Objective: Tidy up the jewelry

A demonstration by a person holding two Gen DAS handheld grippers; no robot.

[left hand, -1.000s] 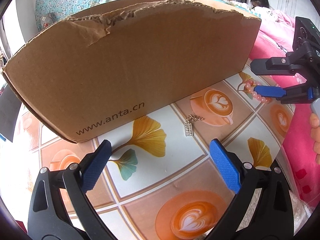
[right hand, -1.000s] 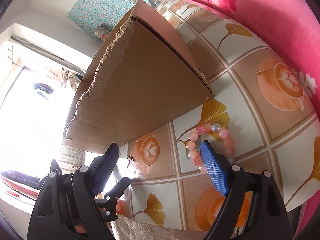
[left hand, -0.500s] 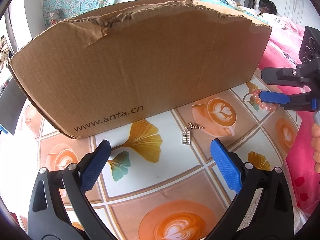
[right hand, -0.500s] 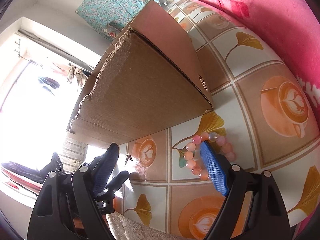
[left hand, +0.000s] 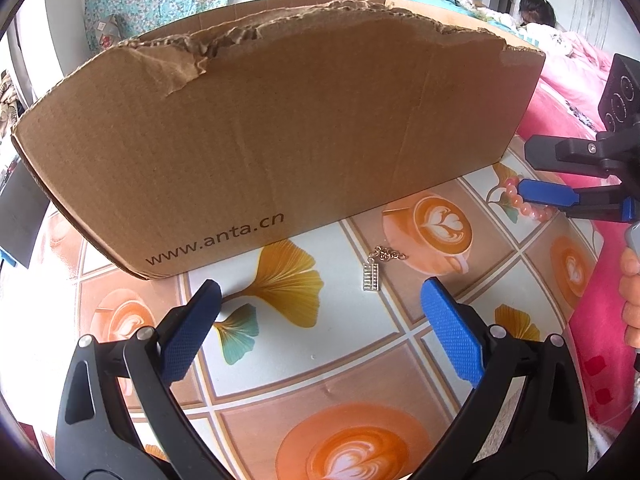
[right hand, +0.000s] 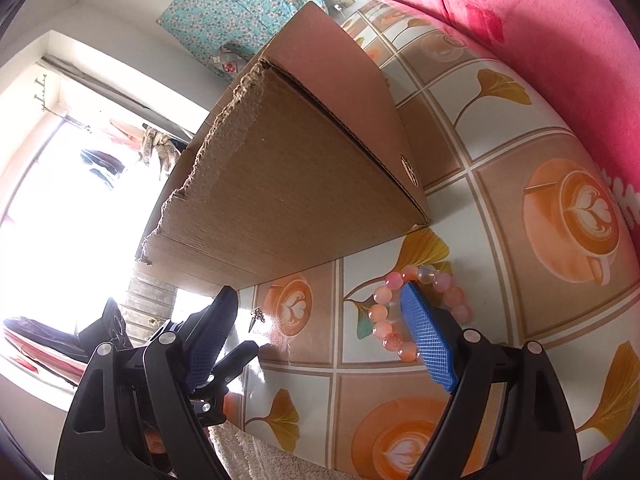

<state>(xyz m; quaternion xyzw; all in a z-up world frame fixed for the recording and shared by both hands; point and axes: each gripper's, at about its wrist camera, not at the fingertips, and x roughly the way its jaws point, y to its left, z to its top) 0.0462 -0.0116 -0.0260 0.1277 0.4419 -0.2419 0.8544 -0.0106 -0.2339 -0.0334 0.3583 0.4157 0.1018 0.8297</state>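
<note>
Pickup stage. Both tongs, left [left hand: 320, 328] and right [right hand: 320, 336], spread, holding nothing; right straddling bracelet [right hand: 416, 308] at lower centre. Next: close on beads, lift into box [right hand: 304, 184].

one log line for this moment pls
left gripper: open, above silver charm | right gripper: open, one finger inside pink bead bracelet | cardboard box: behind both

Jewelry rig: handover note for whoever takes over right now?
Left gripper: jaws open, empty, hovering over the tablecloth short of the silver charm.
Right gripper: jaws open, one finger over the pink bead bracelet, not closed on it.
Both pieces lie on the table in front of the cardboard box.
Done: nothing visibly picked up.
Left: grasp bracelet and charm; probably put them in the box.
</note>
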